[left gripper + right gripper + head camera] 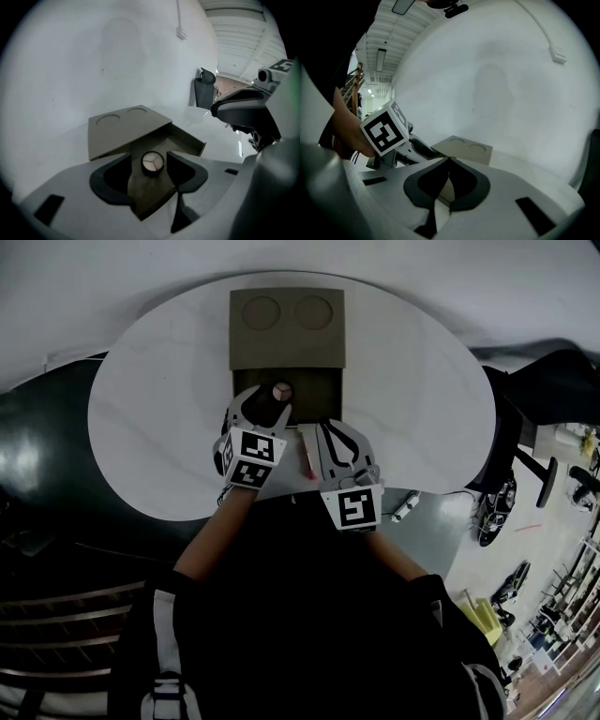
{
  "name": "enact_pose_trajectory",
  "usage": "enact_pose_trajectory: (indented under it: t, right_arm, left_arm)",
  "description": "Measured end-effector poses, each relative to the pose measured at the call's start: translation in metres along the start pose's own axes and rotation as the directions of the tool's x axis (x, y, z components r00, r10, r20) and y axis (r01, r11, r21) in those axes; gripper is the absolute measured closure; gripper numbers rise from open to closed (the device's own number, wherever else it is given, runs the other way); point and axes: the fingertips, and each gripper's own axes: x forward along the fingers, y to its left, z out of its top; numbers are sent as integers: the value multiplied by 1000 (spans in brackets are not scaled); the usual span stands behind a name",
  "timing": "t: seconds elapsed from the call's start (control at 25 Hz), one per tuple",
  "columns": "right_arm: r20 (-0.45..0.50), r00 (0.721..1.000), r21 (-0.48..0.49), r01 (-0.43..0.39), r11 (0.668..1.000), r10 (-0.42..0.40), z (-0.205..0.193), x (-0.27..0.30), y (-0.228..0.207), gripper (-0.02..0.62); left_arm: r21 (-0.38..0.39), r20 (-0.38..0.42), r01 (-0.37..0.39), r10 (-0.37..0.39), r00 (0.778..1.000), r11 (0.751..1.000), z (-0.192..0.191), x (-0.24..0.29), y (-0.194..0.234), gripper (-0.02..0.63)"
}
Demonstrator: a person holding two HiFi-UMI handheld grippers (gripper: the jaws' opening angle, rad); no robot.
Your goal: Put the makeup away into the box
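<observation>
Our left gripper point(150, 156) is wide open. The little round makeup pot point(153, 164) sits between its jaws, down in the box point(186, 138). Our right gripper point(449, 161) is shut tight and holds nothing.

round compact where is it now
In the head view the round compact sits at the left of the open box, between the left gripper's spread jaws.

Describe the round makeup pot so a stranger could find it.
On the white table sits an open olive box. In its tray, between the left gripper's parted jaws, lies the pot: black rim, pale top split in three, unlike the pink piece outside.
</observation>
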Motion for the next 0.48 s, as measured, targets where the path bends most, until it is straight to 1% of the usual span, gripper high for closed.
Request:
enact_pose_trajectory:
  t: [0.12,0.2,0.32,0.48]
  right_arm:
    - [25,1000,-9,7,1000,-6,6,-9,0,574]
    - [44,999,-15,10,1000,-9,11,-16,1,574]
    - [78,997,-28,17,999,-15,17,-29,4,574]
    - [122,992,-42,34,999,-29,26,-47,6,574]
  left_arm:
    - [10,73,-44,43,996,999,15,-17,0,440]
    - [24,131,-73,69,989,997,26,-30,-3,489]
    - [33,220,-114,104,970,993,42,-53,-9,551]
    - [21,314,-153,139,939,988,58,-83,-19,592]
